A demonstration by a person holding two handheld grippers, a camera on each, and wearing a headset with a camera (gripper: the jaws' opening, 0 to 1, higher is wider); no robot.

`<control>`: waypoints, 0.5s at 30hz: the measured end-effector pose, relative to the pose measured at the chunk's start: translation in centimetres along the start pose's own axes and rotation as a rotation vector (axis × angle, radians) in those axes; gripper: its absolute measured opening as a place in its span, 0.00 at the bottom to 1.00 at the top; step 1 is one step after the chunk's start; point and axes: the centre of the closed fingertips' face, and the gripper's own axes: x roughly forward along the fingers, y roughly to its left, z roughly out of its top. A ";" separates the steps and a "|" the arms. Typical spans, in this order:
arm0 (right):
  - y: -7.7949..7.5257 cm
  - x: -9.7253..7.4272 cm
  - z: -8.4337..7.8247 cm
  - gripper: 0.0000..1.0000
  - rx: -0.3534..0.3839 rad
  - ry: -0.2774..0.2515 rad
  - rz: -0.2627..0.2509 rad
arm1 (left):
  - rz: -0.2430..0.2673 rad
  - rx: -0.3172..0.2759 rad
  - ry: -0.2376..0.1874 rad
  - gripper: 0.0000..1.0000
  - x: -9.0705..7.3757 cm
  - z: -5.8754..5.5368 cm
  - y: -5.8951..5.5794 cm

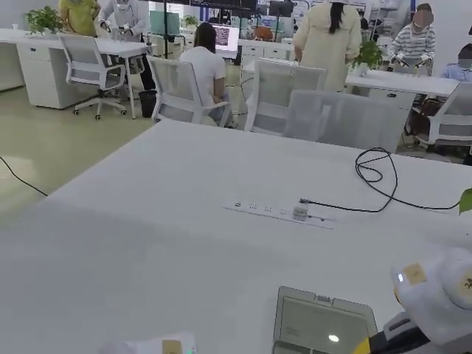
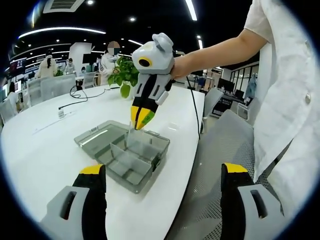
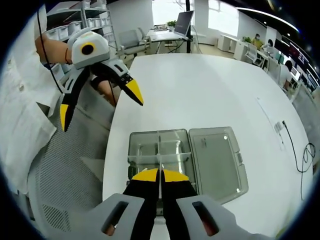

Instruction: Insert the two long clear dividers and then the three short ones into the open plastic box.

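1. While the right gripper point(image 3: 160, 176) is clamped on a thin clear divider point(image 3: 158, 150), the sheet is held upright over the open box point(image 3: 134, 150). Whether its lower edge touches the floor of the tray cannot be told.
2. The left gripper point(image 3: 102, 112) is held off the edge of the surface point(image 1: 184, 221), well apart from the box, with its jaws spread wide and nothing between them.
3. The box lies near the surface's edge on the person's side, with its lid point(image 3: 215, 160) folded flat beside it. One seated divider point(image 3: 145, 157) appears to be in place already, crosswise to the held one. Whether the held sheet is long or short cannot be told.
4. The step in hand is judged to be the seating of the held divider. For this:
   - the sheet is best kept plumb and lined up with the slots in the two facing walls;
   - both ends should be lowered together, so that neither corner jams;
   - where it crosses the seated divider, the notches should be meshed before any pressure is applied;
   - only light pressure is called for, and the grip should be released once the top edge sits level.
5. The box may slide, since it looks light and the surface is smooth, so it could be steadied with the free left gripper.
6. The box is a shallow rectangle of smoky, translucent grey plastic, with rounded corners and thin stiff walls. The divider is nearly colourless and glossy. Seen edge-on it is little more than a line, and it is probably slippery and slightly springy. The surface is plain matt white.
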 end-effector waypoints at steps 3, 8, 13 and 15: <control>0.0 0.1 -0.1 0.03 0.000 -0.001 0.001 | 0.000 -0.004 0.002 0.97 0.0 0.0 0.0; 0.2 0.3 0.0 0.03 -0.028 -0.012 -0.001 | -0.003 -0.011 -0.001 0.96 0.1 -0.1 -0.1; 0.5 0.6 0.3 0.03 -0.069 -0.012 -0.003 | -0.010 -0.015 0.000 0.95 0.3 -0.1 -0.3; 0.5 0.7 0.3 0.02 -0.082 -0.009 -0.004 | -0.012 -0.013 0.003 0.95 0.3 -0.1 -0.3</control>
